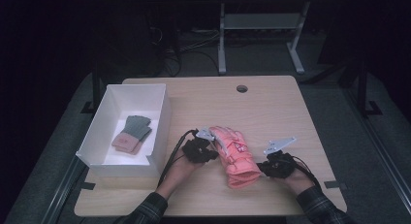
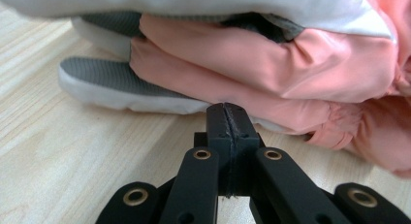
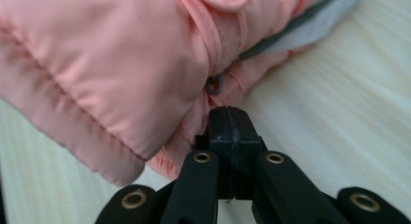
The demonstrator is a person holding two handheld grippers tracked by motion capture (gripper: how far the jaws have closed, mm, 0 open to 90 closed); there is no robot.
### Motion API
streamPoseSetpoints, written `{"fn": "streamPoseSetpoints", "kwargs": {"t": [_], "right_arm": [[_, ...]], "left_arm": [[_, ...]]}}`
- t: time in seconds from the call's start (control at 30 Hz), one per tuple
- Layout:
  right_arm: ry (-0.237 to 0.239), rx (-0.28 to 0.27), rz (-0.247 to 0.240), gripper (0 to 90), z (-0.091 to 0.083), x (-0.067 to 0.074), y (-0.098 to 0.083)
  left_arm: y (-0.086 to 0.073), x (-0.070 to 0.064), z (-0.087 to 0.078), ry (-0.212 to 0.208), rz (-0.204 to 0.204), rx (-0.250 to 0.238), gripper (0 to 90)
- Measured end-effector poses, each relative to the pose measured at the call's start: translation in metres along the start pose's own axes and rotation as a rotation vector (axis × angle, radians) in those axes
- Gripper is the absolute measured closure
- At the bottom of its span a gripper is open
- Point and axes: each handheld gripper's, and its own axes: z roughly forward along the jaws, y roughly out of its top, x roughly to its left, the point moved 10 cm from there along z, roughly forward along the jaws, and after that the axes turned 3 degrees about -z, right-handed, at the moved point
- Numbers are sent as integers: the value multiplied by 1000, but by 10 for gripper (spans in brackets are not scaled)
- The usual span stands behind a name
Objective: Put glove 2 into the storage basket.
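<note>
Pink glove (image 1: 236, 156): small badge (text illegible).

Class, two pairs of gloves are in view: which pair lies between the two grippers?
The pink ski gloves, out on the table; the grey knitted pair lies inside the white box.

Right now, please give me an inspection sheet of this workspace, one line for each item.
Surface: wooden table, round hole near the far edge.
Job's things: pink gloves, stacked, lying flat between the grippers.
Clutter: white box at the left with a grey and pink glove pair inside.
Grippers: left gripper shut, tip at the gloves' side; right gripper shut, tip at the cuff; nothing between the jaws.
Cables: black cable from the left gripper runs along the box; more lie on the floor behind.
Surroundings: dark room, grey table frame behind.
</note>
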Motion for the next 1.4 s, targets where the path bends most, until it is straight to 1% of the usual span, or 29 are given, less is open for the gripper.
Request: {"fn": "streamPoseSetpoints", "kwargs": {"t": [0.07, 0.13, 0.2, 0.27, 0.3, 0.37, 0.4, 0.43, 0.53, 0.57, 0.63, 0.67, 0.7, 0.77, 0.8, 0.83, 0.9, 0.93, 0.97, 1.03, 1.1, 1.13, 1.17, 1.2, 1.23, 1.27, 1.3, 1.33, 1.4], "right_arm": [[13, 4, 4, 897, 1, 7, -1], [27, 2, -10, 898, 3, 14, -1], [37, 6, -24, 897, 4, 23, -2], [51, 5, -29, 898, 5, 31, -2], [57, 3, -33, 898, 6, 34, -2], [69, 5, -50, 898, 7, 40, -2], [69, 5, -50, 898, 7, 40, -2], [78, 3, -52, 898, 8, 43, -1], [108, -1, -74, 899, 13, 52, 1], [113, 3, -71, 899, 13, 54, 2], [125, 0, -85, 899, 16, 58, 2], [138, -1, -88, 899, 17, 62, 3], [138, -1, -88, 899, 17, 62, 3], [147, -5, -92, 899, 19, 67, 5], [160, -6, -103, 900, 21, 71, 7], [160, -6, -103, 900, 21, 71, 7], [173, -5, -112, 899, 23, 78, 8], [177, -6, -121, 899, 25, 79, 9], [184, -6, -122, 899, 25, 82, 9], [181, -9, -121, 899, 23, 82, 9], [181, -15, -105, 899, 18, 82, 8], [176, -17, -109, 898, 14, 80, 6], [171, -23, -94, 896, 9, 78, 5], [161, -27, -91, 887, 6, 75, 5], [153, -41, -74, 887, 0, 72, 5], [143, -54, -74, 889, -4, 70, 6], [127, -64, -65, 892, -10, 67, 7], [102, -79, -70, 895, -17, 62, 9], [84, -98, -66, 897, -26, 57, 13]], "left_arm": [[1, -2, 0, -9, 8, 1, 897], [1, -3, 0, -17, 35, 11, 898], [1, -7, 1, -29, 34, 7, 898], [1, -8, 1, -37, 48, 13, 897], [2, -10, 2, -46, 41, 5, 898], [2, -12, 3, -58, 38, 3, 898], [2, -12, 3, -58, 38, 3, 898], [2, -14, 4, -63, 30, -5, 898], [1, -15, 4, -71, 37, 1, 898], [1, -15, 3, -74, 37, 1, 898], [0, -15, 4, -82, 41, 2, 898], [0, -16, 4, -93, 36, 0, 898], [0, -16, 4, -93, 36, 0, 898], [-1, -15, 3, -96, 34, 3, 898], [-2, -15, 2, -99, 36, 7, 898], [-2, -15, 2, -99, 36, 7, 898], [-3, -14, 1, -95, 37, 10, 898], [-3, -14, 1, -92, 27, 13, 898], [-3, -13, 1, -90, 30, 13, 898], [-4, -11, 0, -83, 29, 9, 897], [-4, -9, -3, -81, 29, 6, 897], [-4, -8, -4, -78, 22, 1, 897], [-4, -7, -6, -75, 21, 0, 897], [-5, -6, -8, -74, 14, -4, 897], [-5, -5, -10, -74, 15, -3, 897], [-6, -4, -12, -70, 7, -6, 897], [-8, -2, -15, -67, 12, 0, 897], [-10, -1, -18, -65, 13, 2, 897], [-13, -1, -22, -65, 4, -1, 897]]}}
